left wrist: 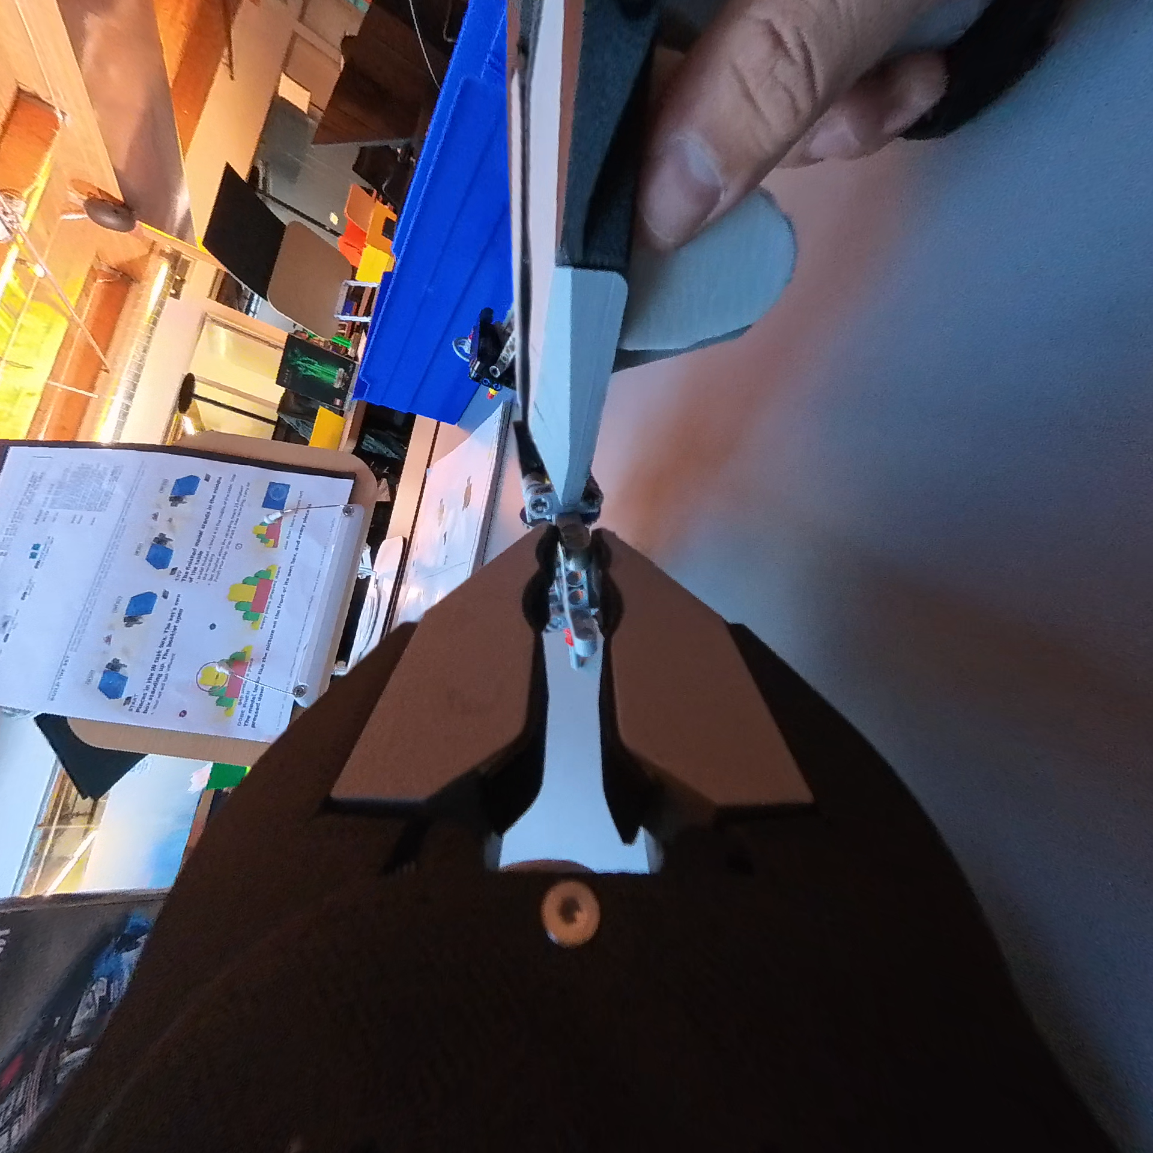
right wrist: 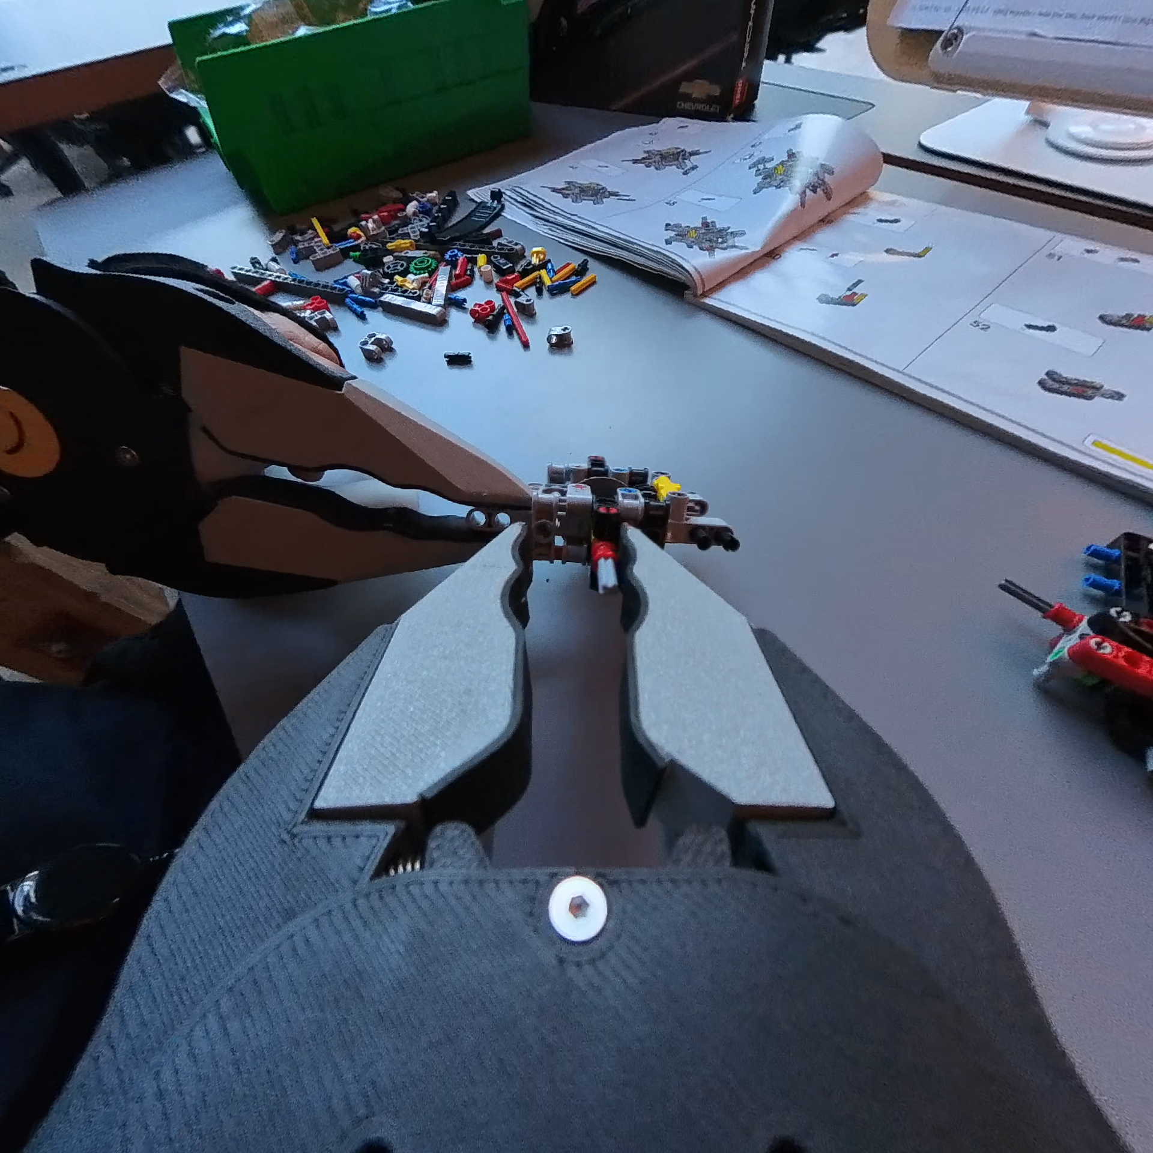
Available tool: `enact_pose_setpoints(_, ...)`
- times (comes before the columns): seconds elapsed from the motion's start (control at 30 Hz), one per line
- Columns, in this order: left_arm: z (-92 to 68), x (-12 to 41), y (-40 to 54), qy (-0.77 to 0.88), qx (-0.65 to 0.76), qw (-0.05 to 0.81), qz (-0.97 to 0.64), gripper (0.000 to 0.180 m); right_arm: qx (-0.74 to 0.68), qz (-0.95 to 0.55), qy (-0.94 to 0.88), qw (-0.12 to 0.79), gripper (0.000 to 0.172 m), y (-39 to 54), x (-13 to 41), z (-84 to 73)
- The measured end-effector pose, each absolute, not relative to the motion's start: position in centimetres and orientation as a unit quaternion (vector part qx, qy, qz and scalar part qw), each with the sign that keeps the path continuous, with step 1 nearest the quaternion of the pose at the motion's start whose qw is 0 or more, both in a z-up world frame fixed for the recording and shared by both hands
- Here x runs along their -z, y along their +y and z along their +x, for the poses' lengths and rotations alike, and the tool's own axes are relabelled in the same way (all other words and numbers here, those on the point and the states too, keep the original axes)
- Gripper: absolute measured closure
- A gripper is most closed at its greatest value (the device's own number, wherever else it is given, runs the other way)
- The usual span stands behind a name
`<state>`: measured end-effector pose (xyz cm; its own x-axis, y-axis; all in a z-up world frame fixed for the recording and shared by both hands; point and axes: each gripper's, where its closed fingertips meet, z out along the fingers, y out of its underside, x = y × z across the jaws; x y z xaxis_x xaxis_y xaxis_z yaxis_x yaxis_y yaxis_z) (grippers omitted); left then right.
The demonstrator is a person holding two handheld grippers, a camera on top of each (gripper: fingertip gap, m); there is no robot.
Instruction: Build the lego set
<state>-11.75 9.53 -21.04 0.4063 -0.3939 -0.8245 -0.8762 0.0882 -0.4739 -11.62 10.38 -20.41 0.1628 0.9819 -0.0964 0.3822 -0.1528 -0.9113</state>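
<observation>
Right wrist view: we see our right claw (right wrist: 571, 555) closed on a small grey-and-black brick assembly (right wrist: 614, 505) held just above the dark worktop (right wrist: 811, 561). Our left claw (right wrist: 508, 511) pinches a grey holed beam (right wrist: 490, 518) at the assembly's left end. Loose bricks (right wrist: 424, 274), a green bin (right wrist: 368, 100) and an open instruction booklet (right wrist: 717, 199) lie beyond.

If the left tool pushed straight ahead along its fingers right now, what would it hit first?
Probably the right tool's grey fingers, which cross just beyond the grey brick assembly that the left tool is clamping. Depth is hard to judge.
</observation>
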Motion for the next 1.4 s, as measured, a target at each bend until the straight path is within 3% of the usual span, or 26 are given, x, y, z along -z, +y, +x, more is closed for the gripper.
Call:
enact_pose_setpoints(0.5, -12.0, 21.2, 9.8, 0.497, -0.208, 0.533, -0.652, 0.176, -0.422, -0.667, -0.515, 0.334, 0.147, 10.6, 21.1, -11.8)
enact_pose_setpoints(0.7, -11.8, 20.1, 10.8, 0.487, -0.177, 0.533, -0.669, 0.175, -0.534, -0.659, -0.458, 0.265, 0.142, 11.1, 19.6, -11.1)
enact_pose_setpoints(1.13, -11.7, 17.2, 11.1, 0.37, -0.06, 0.603, -0.704, 0.175, -0.407, -0.65, -0.435, 0.473, 0.13, 12.3, 17.1, -9.9)
enact_pose_setpoints(1.4, -11.4, 17.0, 10.8, 0.331, -0.012, 0.616, -0.715, 0.175, -0.433, -0.659, -0.409, 0.459, 0.133, 11.7, 17.4, -10.9)
